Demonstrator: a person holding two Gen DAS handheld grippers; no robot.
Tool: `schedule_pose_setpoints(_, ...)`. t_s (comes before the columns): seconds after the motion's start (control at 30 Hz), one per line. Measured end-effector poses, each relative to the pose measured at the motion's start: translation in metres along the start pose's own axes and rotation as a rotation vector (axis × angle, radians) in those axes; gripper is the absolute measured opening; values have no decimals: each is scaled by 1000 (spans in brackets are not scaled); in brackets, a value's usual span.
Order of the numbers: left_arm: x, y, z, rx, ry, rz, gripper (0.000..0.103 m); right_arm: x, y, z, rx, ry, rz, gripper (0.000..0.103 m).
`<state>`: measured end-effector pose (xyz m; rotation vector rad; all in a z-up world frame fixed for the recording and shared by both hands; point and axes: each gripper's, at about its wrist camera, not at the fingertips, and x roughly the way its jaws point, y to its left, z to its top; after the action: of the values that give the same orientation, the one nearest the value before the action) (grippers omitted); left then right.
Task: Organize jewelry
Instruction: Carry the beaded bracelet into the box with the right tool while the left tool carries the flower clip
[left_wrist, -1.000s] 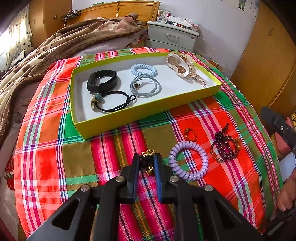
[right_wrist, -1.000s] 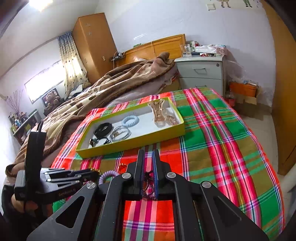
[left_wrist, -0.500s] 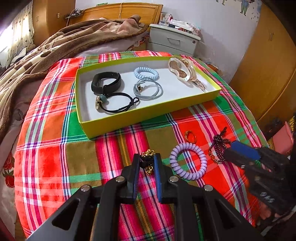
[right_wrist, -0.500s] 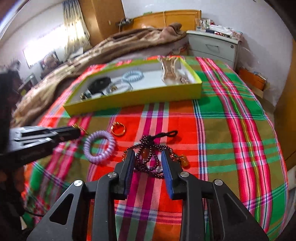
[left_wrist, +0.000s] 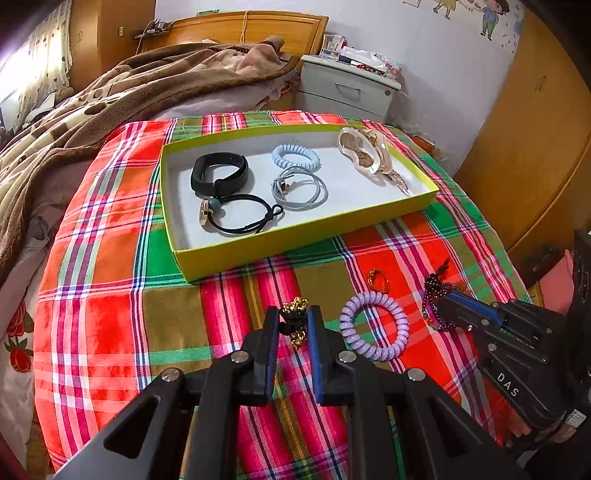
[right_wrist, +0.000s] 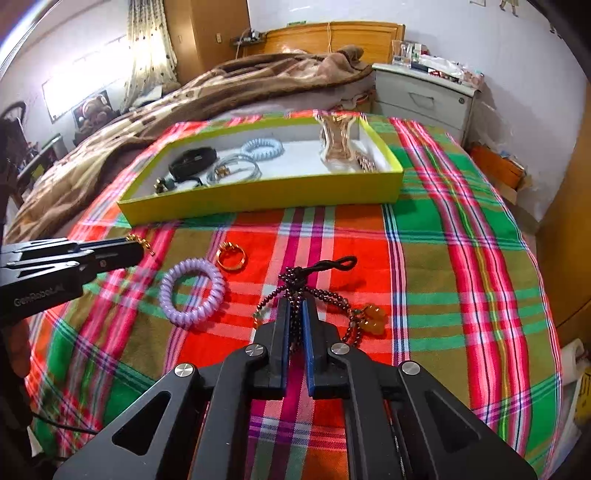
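The left gripper is clamped on a small gold chain piece with a black cord, held just above the bright plaid cloth of red, green and olive squares that covers the bed. The right gripper is closed on a strand of the dark garnet bead bracelet with amber charms and a black loop cord, which lies on the cloth well in front of the shallow yellow-green cardboard tray with a white floor.

Between that bracelet and the tray lie a lilac plastic spiral hair tie and, nearer the tray, a small gold ring, both on the cloth and apart from each other.

Inside the tray rest a black leather wristband, a black elastic hair tie with a gold disc and teal bead, a grey double elastic, a pale blue spiral hair tie and, at the tray's right end, a clear and gold hair clip.

Behind the tray, to its left, a brown patterned fleece blanket is heaped over the bed. Beyond the tray stand a wooden headboard and a grey two-drawer nightstand with clutter on top, against a white wall. Wooden wardrobes stand to the tray's right, and a curtained window glows far left of it.
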<state>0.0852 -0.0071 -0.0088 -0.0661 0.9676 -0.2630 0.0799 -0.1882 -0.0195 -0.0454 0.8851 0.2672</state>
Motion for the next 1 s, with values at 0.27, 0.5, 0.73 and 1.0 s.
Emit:
schedule_pose_setpoints(0.27, -12, -1, 8, 7, -30, -8, 16, -24, -5, 13, 39, -74, -4, 6)
schedule_pose_setpoints(0.5, -25, 1, 27, 18, -72, -12, 16, -44, -7, 35, 57, -147, 8, 6)
schedule_pose_setpoints(0.73, -29, 3, 60, 30, -109, -26, 16, -39, -11, 63, 79, -178, 20, 6)
schedule_pose_setpoints(1.0, -13, 8, 99, 31, -113, -49, 16, -19, -11, 90, 88, -179, 41, 6)
